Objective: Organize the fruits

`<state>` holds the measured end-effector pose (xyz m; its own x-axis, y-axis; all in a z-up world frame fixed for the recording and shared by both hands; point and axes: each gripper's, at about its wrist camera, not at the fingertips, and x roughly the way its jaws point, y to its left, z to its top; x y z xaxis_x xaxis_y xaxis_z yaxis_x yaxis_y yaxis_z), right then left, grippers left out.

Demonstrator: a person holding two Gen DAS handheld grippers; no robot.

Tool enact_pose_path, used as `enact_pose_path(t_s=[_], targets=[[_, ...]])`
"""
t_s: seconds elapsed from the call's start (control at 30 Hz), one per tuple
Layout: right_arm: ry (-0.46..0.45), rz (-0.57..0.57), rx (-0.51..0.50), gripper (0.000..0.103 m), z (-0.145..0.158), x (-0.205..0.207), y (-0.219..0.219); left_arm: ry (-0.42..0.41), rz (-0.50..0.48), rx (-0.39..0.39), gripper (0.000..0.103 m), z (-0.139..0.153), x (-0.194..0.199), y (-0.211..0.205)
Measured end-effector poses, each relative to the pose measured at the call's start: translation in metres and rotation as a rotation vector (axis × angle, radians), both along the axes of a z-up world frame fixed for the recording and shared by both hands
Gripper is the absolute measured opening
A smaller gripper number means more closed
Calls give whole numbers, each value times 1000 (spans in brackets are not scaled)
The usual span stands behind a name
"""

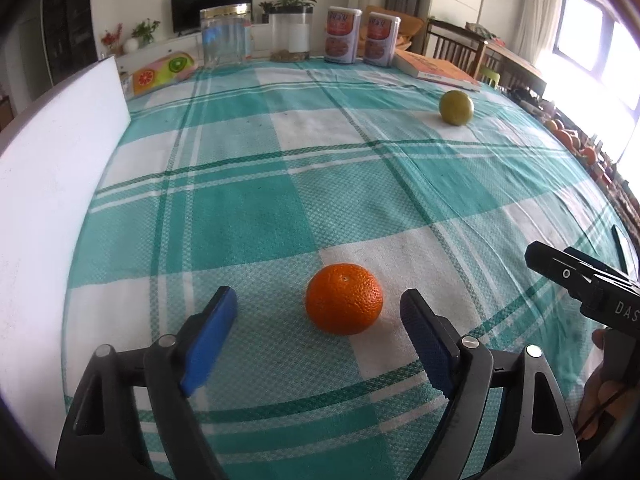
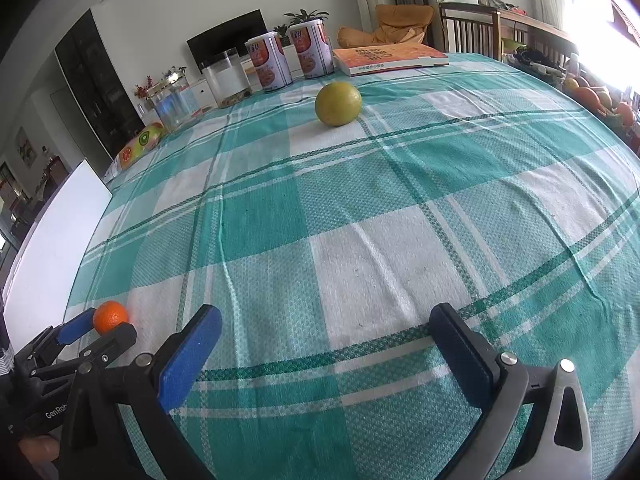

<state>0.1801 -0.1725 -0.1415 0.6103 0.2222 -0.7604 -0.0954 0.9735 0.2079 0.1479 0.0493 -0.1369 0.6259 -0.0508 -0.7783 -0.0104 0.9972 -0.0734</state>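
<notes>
Right now my left gripper [image 1: 318,320] stands released, its blue pads either side of the orange [image 1: 344,298] with clear gaps, touching nothing. I read that as a straddle set up for a pinch: the fruit sits centred between the fingers on the checked cloth [image 1: 280,184], near my edge of the table, so closing should catch it across its widest part.

My right gripper [image 2: 326,338] is also released and empty, hanging over bare cloth, parked out of the way, I judge. The green fruit [image 2: 338,103] lies well apart, toward the far side, near the book [image 2: 388,58] and tins [image 2: 269,62].

The orange looks firm, round, slightly flattened, with pebbled skin and its stem dimple facing up. It rests loose, so it may roll if one pad lands first.
</notes>
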Motion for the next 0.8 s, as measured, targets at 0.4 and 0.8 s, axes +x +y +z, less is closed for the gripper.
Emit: enact_pose_path(t_s=[0.4, 0.8], targets=[[84, -1, 53, 103, 8, 55, -16, 23, -4, 69, 96, -4, 2, -5], [97, -78, 12, 96, 14, 219, 10, 23, -4, 71, 96, -4, 2, -6]])
